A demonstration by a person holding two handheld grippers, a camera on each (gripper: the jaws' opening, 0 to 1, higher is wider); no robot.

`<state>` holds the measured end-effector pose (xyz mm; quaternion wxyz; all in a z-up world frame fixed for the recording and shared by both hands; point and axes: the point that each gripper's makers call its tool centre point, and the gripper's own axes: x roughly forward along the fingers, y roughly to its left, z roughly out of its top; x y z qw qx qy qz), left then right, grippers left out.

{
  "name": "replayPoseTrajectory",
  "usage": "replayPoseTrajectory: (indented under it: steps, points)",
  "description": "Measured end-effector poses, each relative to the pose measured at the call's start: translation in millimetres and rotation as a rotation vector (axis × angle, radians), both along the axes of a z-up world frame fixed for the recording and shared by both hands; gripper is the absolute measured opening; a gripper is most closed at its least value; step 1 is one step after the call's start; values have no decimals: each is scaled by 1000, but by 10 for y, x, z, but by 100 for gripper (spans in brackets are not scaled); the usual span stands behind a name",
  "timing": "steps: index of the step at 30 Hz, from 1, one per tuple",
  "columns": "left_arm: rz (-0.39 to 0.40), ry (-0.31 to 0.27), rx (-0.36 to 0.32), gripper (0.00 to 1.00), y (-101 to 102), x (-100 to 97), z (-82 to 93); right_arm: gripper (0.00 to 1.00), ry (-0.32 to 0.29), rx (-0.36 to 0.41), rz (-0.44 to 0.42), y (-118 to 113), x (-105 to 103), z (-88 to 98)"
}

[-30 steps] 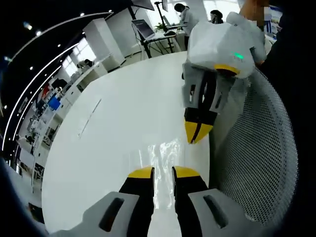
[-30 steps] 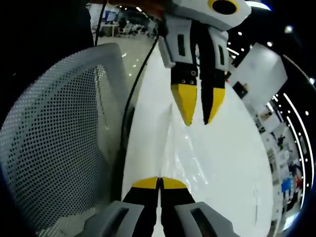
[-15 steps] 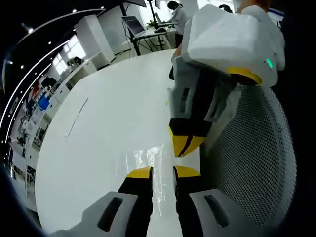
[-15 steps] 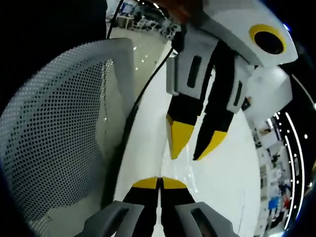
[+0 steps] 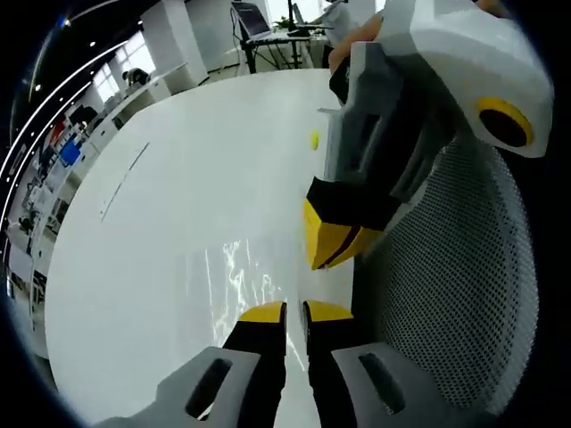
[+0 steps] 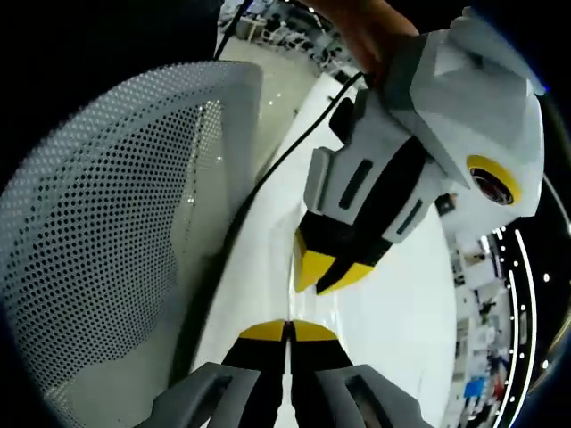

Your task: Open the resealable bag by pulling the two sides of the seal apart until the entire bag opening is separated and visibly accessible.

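Observation:
The clear resealable bag (image 5: 234,275) lies flat on the white table (image 5: 152,214) and shows mostly as glints. In the left gripper view my left gripper (image 5: 294,312) has its jaws drawn almost together over the bag's near edge, with clear film in the thin gap. My right gripper (image 5: 332,248) hangs just above and to the right, tips together. In the right gripper view my right gripper (image 6: 287,332) is shut at the table's edge, the film there barely visible. The left gripper (image 6: 323,269) sits close above it, its tips closed.
A grey mesh chair back (image 5: 455,294) (image 6: 98,250) stands right beside the table edge. A black cable (image 6: 268,178) runs along that edge. A small yellow object (image 5: 314,140) lies farther out on the table. A hand (image 6: 366,36) holds the left gripper. Desks and people are far behind.
My left gripper's jaws have narrowed from a clear gap to nearly closed. The two grippers have come closer together, and each has rolled in the other's view.

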<state>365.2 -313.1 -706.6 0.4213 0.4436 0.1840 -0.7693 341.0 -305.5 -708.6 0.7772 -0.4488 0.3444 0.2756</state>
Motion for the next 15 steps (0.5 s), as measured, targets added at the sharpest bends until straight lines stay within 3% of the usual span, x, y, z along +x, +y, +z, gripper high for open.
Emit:
replayPoseTrajectory:
  steps: [4,8,11,15]
  points:
    - [49,23,-11,0,-22,26,28,0,-2,6,-10,-11,5,5]
    - [78,-9,-80,0,-124,100,127,0,-5,2,-31,-45,10,14]
    - [92,-60,-172,0,-238,186,255,0,-15,-8,-56,-86,29,32]
    - [125,-69,-229,0,-305,232,367,0,-39,28,-109,-123,82,87]
